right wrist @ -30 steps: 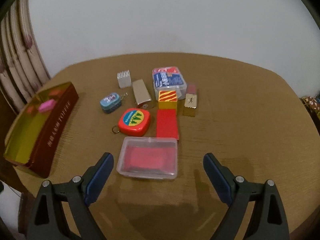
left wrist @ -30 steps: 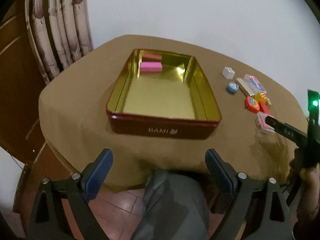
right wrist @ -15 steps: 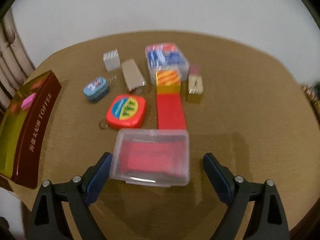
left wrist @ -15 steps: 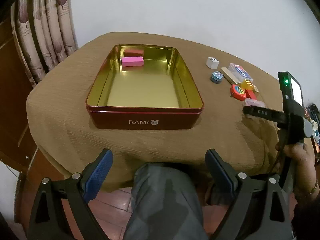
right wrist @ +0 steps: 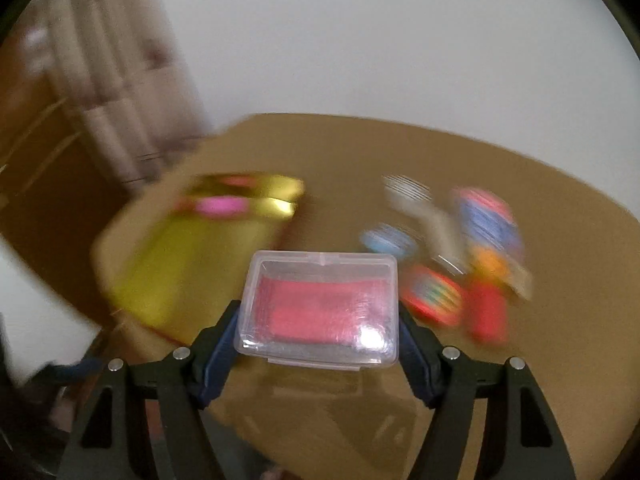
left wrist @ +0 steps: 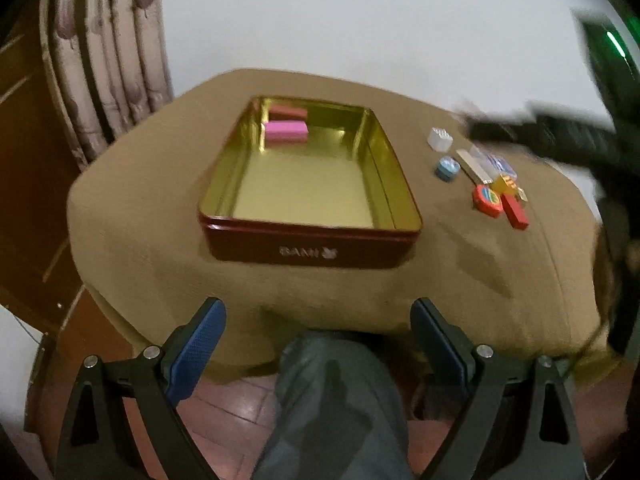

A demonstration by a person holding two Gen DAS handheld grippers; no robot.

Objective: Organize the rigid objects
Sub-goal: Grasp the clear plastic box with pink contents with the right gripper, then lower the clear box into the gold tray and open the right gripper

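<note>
My right gripper is shut on a clear plastic box with a red insert and holds it above the table, with the red tin blurred to its left. In the left wrist view the red tin with a gold inside holds a pink block and a red block at its far end. My left gripper is open and empty, off the table's near edge. The right gripper shows as a dark blur at the upper right.
Several small items lie right of the tin: a white cube, a blue tin, a red tape measure and a red block. A curtain hangs at the left. A person's leg is below the table edge.
My right gripper has closed on the clear box, lifted it and swung left toward the tin. The left gripper shifted only slightly and stayed open.
</note>
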